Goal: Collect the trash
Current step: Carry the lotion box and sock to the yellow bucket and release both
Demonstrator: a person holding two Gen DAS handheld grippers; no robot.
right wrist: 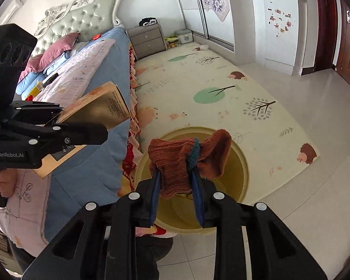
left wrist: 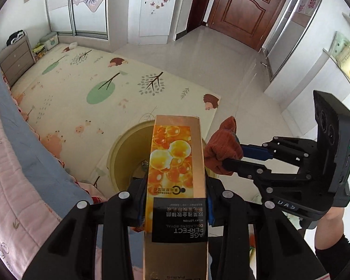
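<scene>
My left gripper (left wrist: 176, 193) is shut on a tall gold carton (left wrist: 175, 154) printed with orange bubbles, held end-on above a round yellow bin (left wrist: 123, 154). To its right, my right gripper (left wrist: 228, 159) is shut on a crumpled rust-brown sock (left wrist: 221, 147) with a blue band. In the right wrist view the sock (right wrist: 175, 163) hangs between the blue pads of the right gripper (right wrist: 176, 179), directly over the open bin (right wrist: 241, 175). The left gripper (right wrist: 79, 121) holds the carton (right wrist: 100, 105) at the left, over the bed's edge. A little litter lies at the bin's bottom.
A bed (right wrist: 93, 74) with blue and pink covers runs along the left, close to the bin. A patterned play mat (left wrist: 93, 81) covers the floor beyond. A grey nightstand (right wrist: 148, 40), sliding wardrobes and a brown door (left wrist: 245, 7) stand farther off. A person's leg (left wrist: 331, 228) is at the lower right.
</scene>
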